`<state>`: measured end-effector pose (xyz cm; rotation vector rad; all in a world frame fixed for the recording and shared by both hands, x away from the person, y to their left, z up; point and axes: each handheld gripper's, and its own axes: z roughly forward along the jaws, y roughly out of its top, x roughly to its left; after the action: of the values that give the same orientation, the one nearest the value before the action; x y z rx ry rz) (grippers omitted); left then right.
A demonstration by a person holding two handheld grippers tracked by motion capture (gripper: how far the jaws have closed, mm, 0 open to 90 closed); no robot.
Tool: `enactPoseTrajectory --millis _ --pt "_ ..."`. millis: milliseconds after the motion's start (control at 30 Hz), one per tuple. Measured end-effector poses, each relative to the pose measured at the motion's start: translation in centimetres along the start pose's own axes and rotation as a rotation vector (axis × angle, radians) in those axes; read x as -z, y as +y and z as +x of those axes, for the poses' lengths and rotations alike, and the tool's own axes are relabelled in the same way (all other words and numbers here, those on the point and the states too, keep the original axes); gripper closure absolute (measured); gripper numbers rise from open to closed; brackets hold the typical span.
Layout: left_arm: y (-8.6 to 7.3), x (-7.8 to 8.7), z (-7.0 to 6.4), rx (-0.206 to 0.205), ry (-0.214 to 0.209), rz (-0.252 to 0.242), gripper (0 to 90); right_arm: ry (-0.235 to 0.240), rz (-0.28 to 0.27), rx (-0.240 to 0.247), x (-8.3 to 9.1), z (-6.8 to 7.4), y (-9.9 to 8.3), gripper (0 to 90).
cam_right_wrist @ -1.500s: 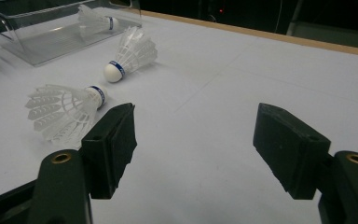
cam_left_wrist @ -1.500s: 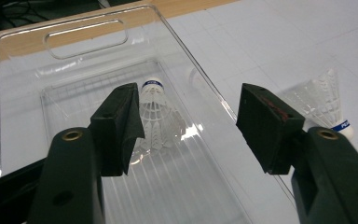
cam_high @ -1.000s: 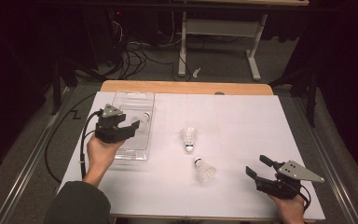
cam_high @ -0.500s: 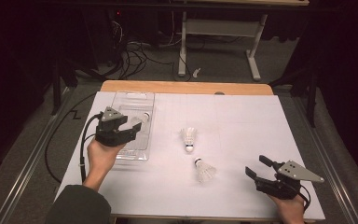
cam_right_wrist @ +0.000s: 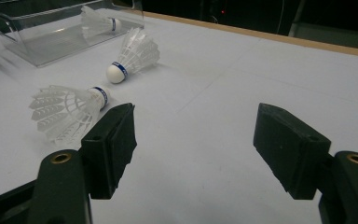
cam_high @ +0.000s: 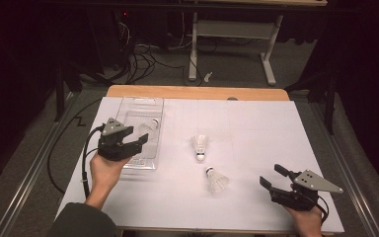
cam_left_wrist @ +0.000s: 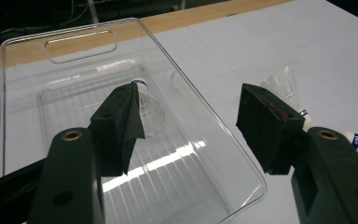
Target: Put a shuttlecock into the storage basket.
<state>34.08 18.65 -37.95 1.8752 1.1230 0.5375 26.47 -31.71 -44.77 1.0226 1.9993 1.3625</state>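
A clear plastic tray (cam_high: 128,165) lies at the left of the white table, with one white shuttlecock (cam_high: 150,126) in its far part. My left gripper (cam_high: 139,143) hovers open over the tray's near half, nothing between its jaws. In the left gripper view the tray (cam_left_wrist: 223,140) lies under the open gripper (cam_left_wrist: 191,116), and the left jaw partly hides the shuttlecock (cam_left_wrist: 151,112). Two more shuttlecocks lie on the table's middle, one (cam_high: 201,146) farther and one (cam_high: 216,180) nearer. My right gripper (cam_high: 271,175) rests open at the near right, with the nearer shuttlecock (cam_right_wrist: 65,109) left of its jaws.
The white sheet (cam_high: 256,133) covers the table, with a wooden edge (cam_high: 197,92) at the far side. Cables and a metal table frame (cam_high: 227,29) stand on the dark floor beyond. The left gripper's cable (cam_high: 85,163) loops off the table's left side.
My left gripper has drawn back slightly toward the tray's near end, still open. The right gripper and the shuttlecocks have not moved.
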Motion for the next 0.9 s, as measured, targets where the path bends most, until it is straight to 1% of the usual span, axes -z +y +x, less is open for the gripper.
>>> enactPoseTrajectory --millis 200,333,467,600,900 --pt "-0.4 0.2 -0.1 0.012 -0.005 -0.009 40.0 0.001 -0.001 0.003 0.0 0.0 0.0 30.1" --pt "-0.9 0.5 -0.1 0.013 -0.004 -0.003 39.9 0.0 -0.002 0.001 0.0 0.0 0.0 30.1" --pt "-1.2 0.7 -0.1 0.022 -0.008 -0.012 39.8 0.0 -0.002 -0.003 0.1 0.0 0.0 30.0" --pt "-1.7 1.1 -0.1 0.02 -0.005 -0.01 39.7 0.0 -0.003 -0.002 0.1 0.0 0.0 30.0" --pt "-2.3 1.6 -0.2 0.026 -0.008 -0.024 39.4 0.0 0.001 -0.001 0.0 0.0 0.0 29.9"
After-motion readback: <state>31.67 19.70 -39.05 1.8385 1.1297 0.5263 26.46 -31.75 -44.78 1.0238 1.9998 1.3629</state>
